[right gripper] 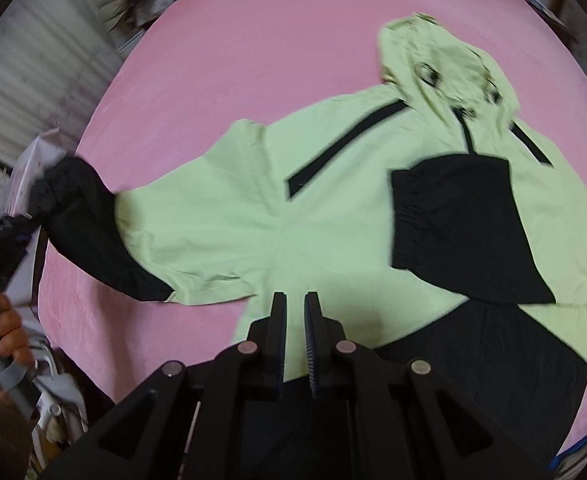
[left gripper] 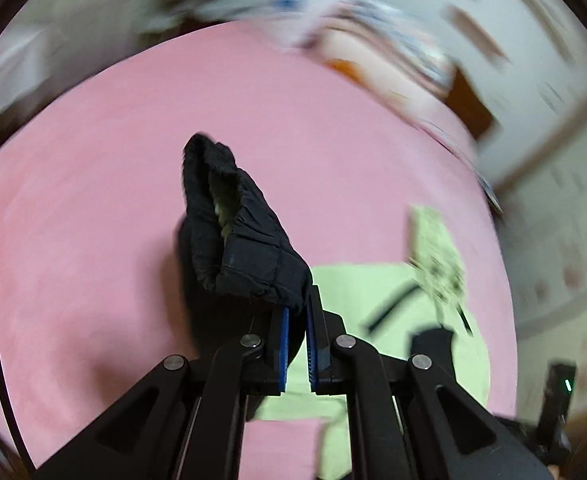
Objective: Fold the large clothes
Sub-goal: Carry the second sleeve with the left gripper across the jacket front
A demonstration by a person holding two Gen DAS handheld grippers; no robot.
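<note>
at nine o'clock in the right wrist view, the left gripper (right gripper: 33, 222), held by a person's hand (right gripper: 7, 336), is clenched on the black cuff (left gripper: 233, 236) of the jacket's outstretched sleeve (right gripper: 105, 240). the pale green and black jacket (right gripper: 293, 208) lies spread on the pink bed (right gripper: 233, 40), its hood (right gripper: 445, 64) toward one o'clock and the other black sleeve (right gripper: 457, 216) folded across the chest at three o'clock. the right gripper (right gripper: 295, 300) hovers over the hem, jaws nearly together, grasping nothing.
</note>
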